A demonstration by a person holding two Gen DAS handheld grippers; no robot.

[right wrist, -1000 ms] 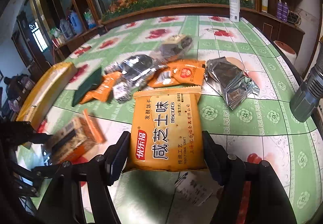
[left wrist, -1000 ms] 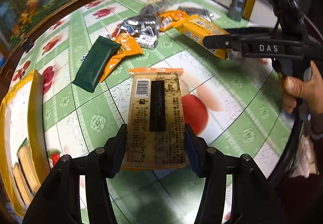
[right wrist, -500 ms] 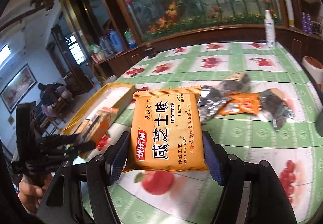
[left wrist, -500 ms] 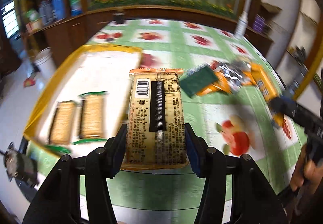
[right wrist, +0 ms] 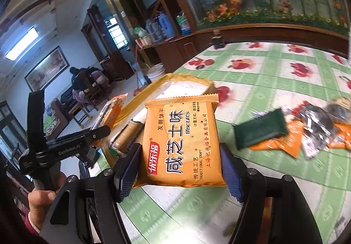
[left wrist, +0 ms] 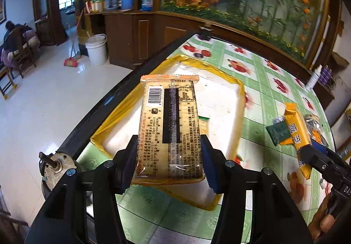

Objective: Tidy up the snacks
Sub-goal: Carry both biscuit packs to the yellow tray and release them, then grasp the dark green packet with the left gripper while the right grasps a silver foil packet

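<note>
My left gripper [left wrist: 167, 162] is shut on an orange biscuit pack [left wrist: 170, 127], back side up with barcode, held in the air above the yellow-rimmed tray [left wrist: 240, 88]. My right gripper [right wrist: 179, 169] is shut on another orange biscuit pack [right wrist: 182, 140], printed front up, held above the table beside the tray [right wrist: 190, 78]. Biscuit packs [right wrist: 127, 136] lie in the tray, partly hidden. The left gripper [right wrist: 96, 132] and its pack [right wrist: 109, 112] show at the left of the right wrist view. The right gripper [left wrist: 307, 152] shows at the right of the left wrist view.
A green-checked tablecloth [right wrist: 274, 81] covers the round table. A dark green pack [right wrist: 260, 128], orange packs [right wrist: 289, 140] and silver packs [right wrist: 316, 121] lie in a heap to the right. The table edge [left wrist: 122, 94] drops to the floor at left.
Both grippers swung left with their packs, away from the snack heap. The left pack now hangs over the tray; the right pack has come close to the tray.
</note>
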